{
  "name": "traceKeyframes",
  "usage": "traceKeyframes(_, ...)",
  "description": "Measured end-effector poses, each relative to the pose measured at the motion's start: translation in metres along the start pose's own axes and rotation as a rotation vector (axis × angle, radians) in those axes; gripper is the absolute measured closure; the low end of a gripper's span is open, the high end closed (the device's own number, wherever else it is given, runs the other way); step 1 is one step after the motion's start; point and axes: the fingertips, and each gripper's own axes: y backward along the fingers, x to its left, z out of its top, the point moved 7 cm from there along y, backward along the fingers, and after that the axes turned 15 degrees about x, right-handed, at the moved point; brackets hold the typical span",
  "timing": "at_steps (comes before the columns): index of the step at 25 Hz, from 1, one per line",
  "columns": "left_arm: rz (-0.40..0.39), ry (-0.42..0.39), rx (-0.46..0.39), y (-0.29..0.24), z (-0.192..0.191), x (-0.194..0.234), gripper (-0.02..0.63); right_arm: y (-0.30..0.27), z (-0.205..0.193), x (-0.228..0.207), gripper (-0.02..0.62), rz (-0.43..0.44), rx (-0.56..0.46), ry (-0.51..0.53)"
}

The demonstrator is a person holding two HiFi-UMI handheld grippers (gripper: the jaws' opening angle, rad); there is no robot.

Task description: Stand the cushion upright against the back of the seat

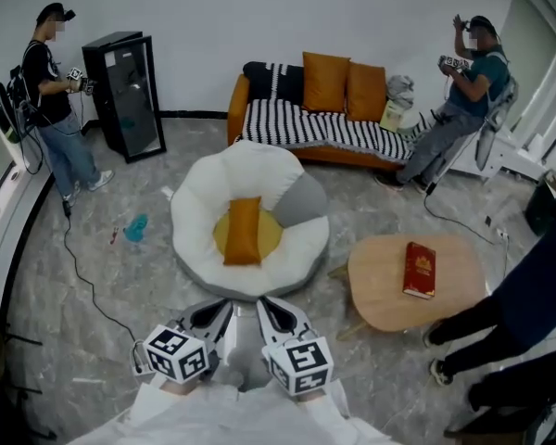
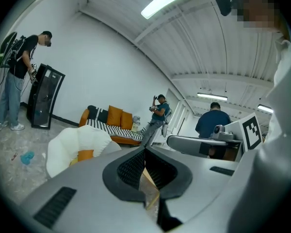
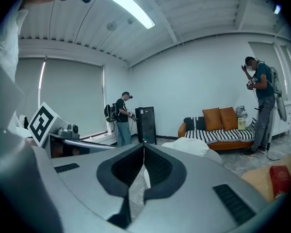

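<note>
An orange cushion (image 1: pixel 244 231) lies flat on the yellow middle of the round white seat (image 1: pixel 200 202), with a grey pillow (image 1: pixel 301 199) beside it on the right. In the left gripper view the cushion (image 2: pixel 85 155) shows low in the seat (image 2: pixel 77 139). Both grippers hover side by side in front of the seat's near rim, apart from it. My left gripper (image 1: pixel 213 311) (image 2: pixel 144 152) is shut with nothing in it. My right gripper (image 1: pixel 276 310) (image 3: pixel 143 149) is also shut and empty; beyond it the white seat (image 3: pixel 191 146) shows.
A wooden side table (image 1: pixel 380 290) with a red book (image 1: pixel 420 269) stands right of the seat. A striped sofa (image 1: pixel 315 128) is behind it, and a black cabinet (image 1: pixel 125 95) at back left. People stand at left, back right and near right. A cable (image 1: pixel 79 267) and a teal item (image 1: pixel 135 227) lie on the floor.
</note>
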Motion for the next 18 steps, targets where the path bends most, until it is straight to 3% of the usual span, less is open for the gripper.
traceKeyframes(7, -0.013, 0.033, 0.018, -0.033, 0.017, 0.027, 0.6, -0.037, 0.007, -0.019, 0.583, 0.037, 0.035, -0.01)
traceKeyframes(18, 0.047, 0.072, 0.022, -0.106, 0.087, 0.103, 0.6, -0.122, 0.068, -0.111, 0.583, 0.066, 0.042, -0.007)
